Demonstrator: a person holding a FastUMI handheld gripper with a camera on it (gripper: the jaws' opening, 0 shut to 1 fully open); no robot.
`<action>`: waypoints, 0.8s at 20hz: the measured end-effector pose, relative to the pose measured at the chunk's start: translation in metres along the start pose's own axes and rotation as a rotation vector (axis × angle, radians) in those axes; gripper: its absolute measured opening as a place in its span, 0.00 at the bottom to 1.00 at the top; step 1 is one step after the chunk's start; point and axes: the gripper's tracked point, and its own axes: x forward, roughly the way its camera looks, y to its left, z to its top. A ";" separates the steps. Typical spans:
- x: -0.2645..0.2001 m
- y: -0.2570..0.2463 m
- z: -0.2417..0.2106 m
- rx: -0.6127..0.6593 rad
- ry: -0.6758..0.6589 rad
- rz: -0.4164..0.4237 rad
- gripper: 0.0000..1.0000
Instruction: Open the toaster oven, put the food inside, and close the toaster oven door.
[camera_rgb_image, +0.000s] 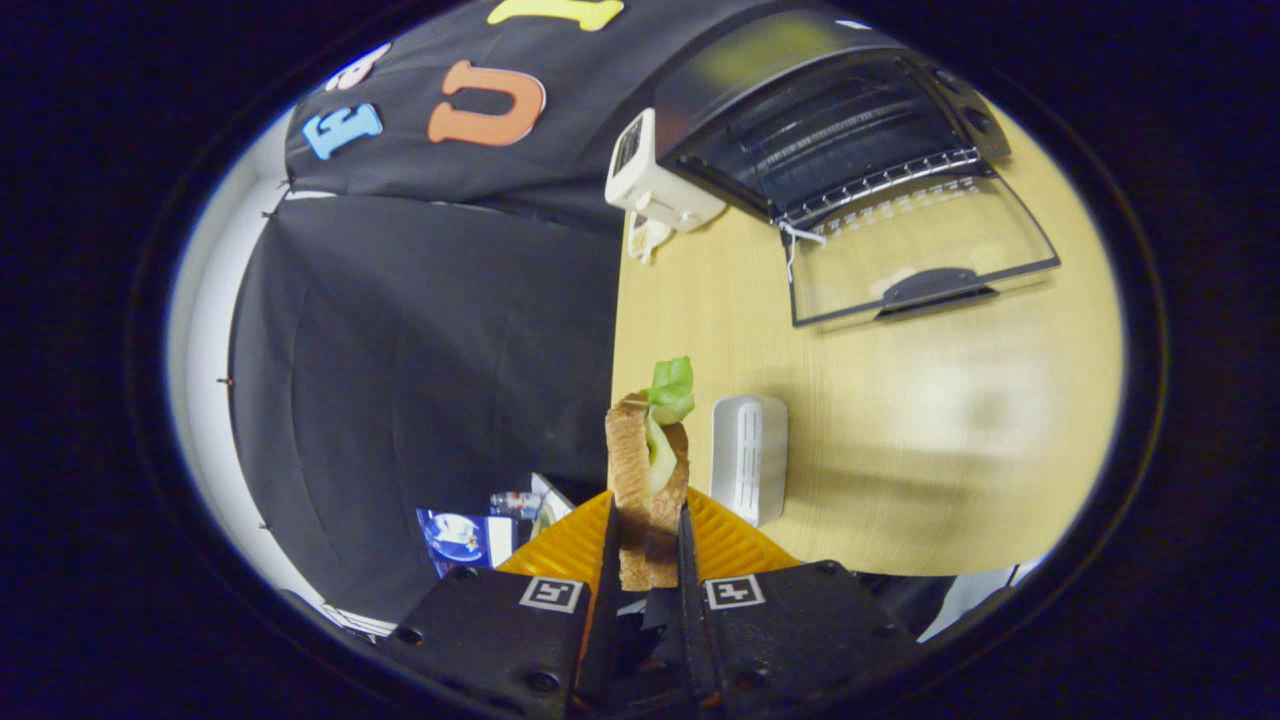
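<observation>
A sandwich (648, 470) of two toast slices with green lettuce sticking out stands upright between my fingers, and my gripper (648, 545) is shut on its lower part. It hangs above the edge of the wooden table (900, 450). Far beyond the fingers stands the toaster oven (820, 130), dark, with its glass door (915, 260) folded down flat onto the table and a wire rack (880, 180) showing at the mouth. The door's handle (935, 290) points toward me.
A small white ribbed box (750, 455) lies on the table just right of the sandwich. A white device (655, 180) sits beside the oven's left side. An orange ridged plate (570, 545) lies behind the fingers. Boxes (470, 535) lie lower, off the table's left edge.
</observation>
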 end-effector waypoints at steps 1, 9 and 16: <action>-0.008 0.001 0.013 0.013 -0.049 0.008 0.31; -0.031 -0.053 0.117 0.184 -0.392 0.002 0.31; -0.005 -0.095 0.187 0.268 -0.558 0.047 0.31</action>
